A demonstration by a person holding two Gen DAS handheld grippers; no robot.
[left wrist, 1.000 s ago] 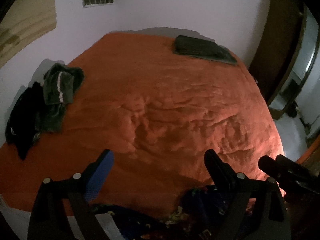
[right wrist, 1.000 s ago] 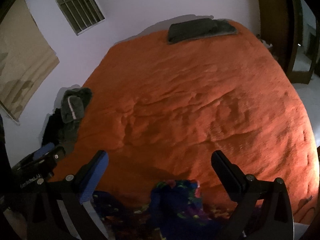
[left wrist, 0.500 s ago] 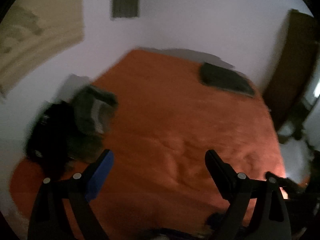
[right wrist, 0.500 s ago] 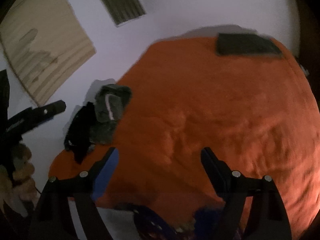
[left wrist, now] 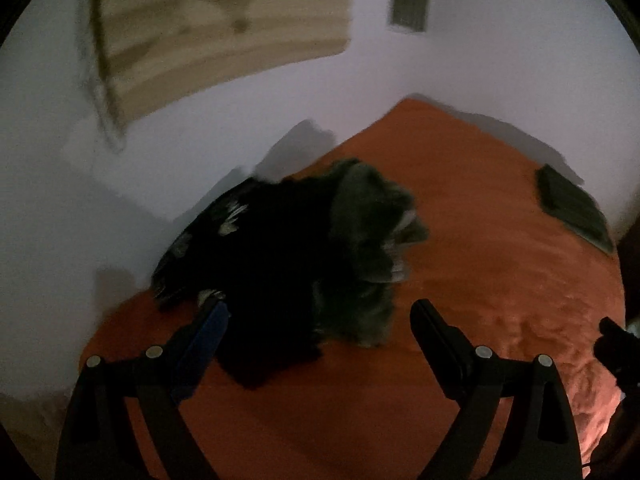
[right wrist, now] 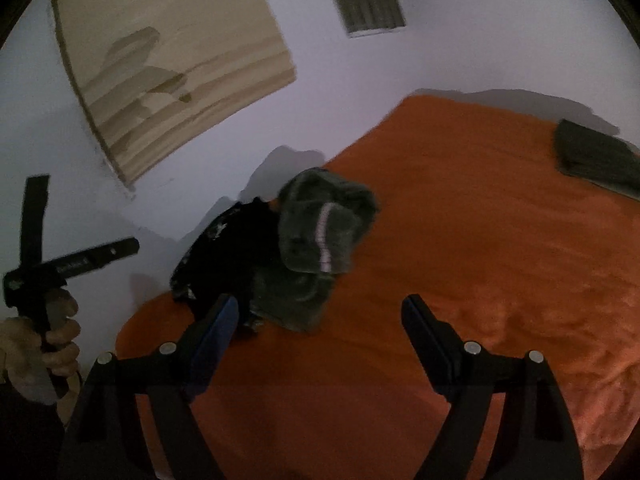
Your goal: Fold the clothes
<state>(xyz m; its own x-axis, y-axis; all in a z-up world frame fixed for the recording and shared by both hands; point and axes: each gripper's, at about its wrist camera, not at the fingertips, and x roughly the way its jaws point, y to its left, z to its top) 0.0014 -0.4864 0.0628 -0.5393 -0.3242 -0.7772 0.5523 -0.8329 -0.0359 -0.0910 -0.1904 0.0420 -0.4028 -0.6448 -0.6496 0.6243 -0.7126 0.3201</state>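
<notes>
Orange plush covers the bed [right wrist: 460,272], and the clothes that want folding sit crumpled in a heap at its edge against the wall, in the centre-left of both views: a black garment [right wrist: 228,256] tangled under and beside a grey-green garment [right wrist: 320,232] with a pale stripe. A dark folded piece [right wrist: 596,160] lies flat at the far right of the frame, well apart from the heap. The left tongs [left wrist: 316,320] are spread wide with nothing between them, pointing straight at the black cloth, and the right tongs [right wrist: 320,316] are likewise spread and empty, aimed at the lower edge of the heap; the left hand [right wrist: 44,340] on its handle shows at the lower left of the right wrist view. The main risk, as I judge it, is a blind grab: the two garments overlap, the light is dim, and the black one shows almost no edges, so a pinch may catch both layers at once, or a bunched middle rather than a hem or shoulder, and lift a knot instead of one piece. The left view is smeared with motion, so a fast approach could overshoot into the wall just behind the heap or shove clothes off the bed's edge. The deep plush could also get nipped along with thin cloth.
</notes>
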